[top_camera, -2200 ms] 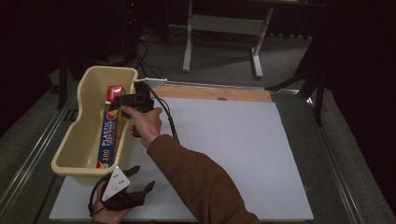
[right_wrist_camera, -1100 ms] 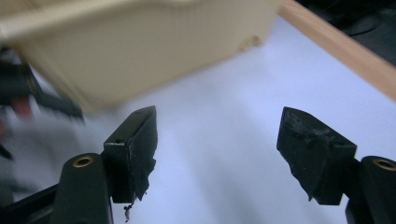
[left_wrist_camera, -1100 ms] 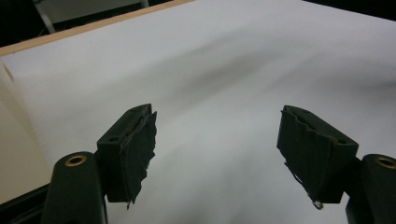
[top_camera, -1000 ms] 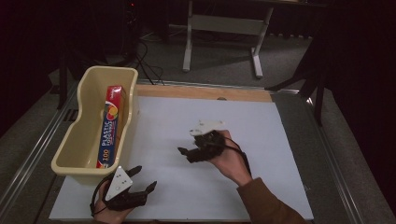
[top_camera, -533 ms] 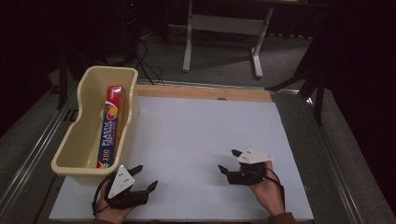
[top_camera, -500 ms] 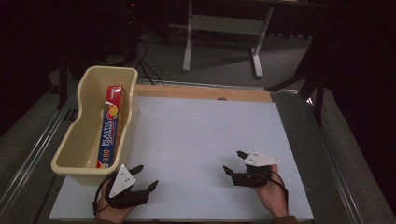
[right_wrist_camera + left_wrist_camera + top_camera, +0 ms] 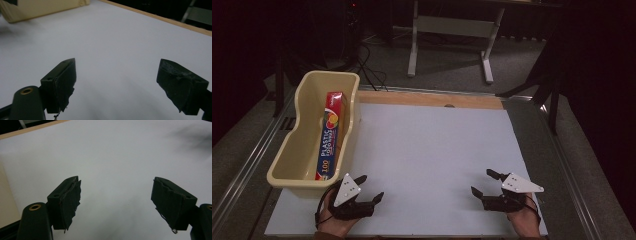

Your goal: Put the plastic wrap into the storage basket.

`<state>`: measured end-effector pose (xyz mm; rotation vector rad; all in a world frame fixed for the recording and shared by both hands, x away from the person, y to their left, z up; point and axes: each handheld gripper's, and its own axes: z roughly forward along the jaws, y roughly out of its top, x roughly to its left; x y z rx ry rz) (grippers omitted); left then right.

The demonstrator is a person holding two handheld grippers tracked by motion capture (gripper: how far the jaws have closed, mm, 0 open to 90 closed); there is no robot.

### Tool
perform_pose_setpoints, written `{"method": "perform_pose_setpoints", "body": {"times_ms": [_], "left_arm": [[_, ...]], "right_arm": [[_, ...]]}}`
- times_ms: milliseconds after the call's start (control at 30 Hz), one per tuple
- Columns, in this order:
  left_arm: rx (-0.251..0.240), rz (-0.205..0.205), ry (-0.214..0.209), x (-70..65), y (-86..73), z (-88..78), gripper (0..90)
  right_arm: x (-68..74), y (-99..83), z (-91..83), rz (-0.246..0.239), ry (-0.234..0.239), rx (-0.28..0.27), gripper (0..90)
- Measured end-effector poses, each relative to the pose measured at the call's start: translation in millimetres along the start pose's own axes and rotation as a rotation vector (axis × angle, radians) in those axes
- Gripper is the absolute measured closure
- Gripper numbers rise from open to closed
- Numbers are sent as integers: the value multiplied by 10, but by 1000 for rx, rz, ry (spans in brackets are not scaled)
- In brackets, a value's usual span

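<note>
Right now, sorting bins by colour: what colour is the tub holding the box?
Pale yellow tub, clearest in the high view.

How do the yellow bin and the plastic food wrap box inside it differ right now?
The yellow bin is plain pale yellow; the wrap box is red and blue with printed lettering. The bin is a wide open tub; the box is long, narrow and closed. The bin sits on the white table sheet at its left edge; the box lies inside the bin, lengthwise along it. Both run the same way and neither is touched by a gripper.

Dark room behind our table

We see a grey metal stand [image 7: 452, 35] on grey floor [image 7: 437, 75] beyond the table [image 7: 432, 145]; cables [image 7: 369, 70] trail left of the stand.
</note>
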<state>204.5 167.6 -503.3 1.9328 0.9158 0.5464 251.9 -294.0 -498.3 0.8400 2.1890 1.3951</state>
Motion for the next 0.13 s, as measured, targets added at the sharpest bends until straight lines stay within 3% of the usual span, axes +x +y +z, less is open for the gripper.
{"method": "perform_pose_setpoints", "body": {"times_ms": [133], "left_arm": [[6,1,-2,-12,-4,11,235]], "right_arm": [[-1,-12,31,-12,12,7,156]]}}
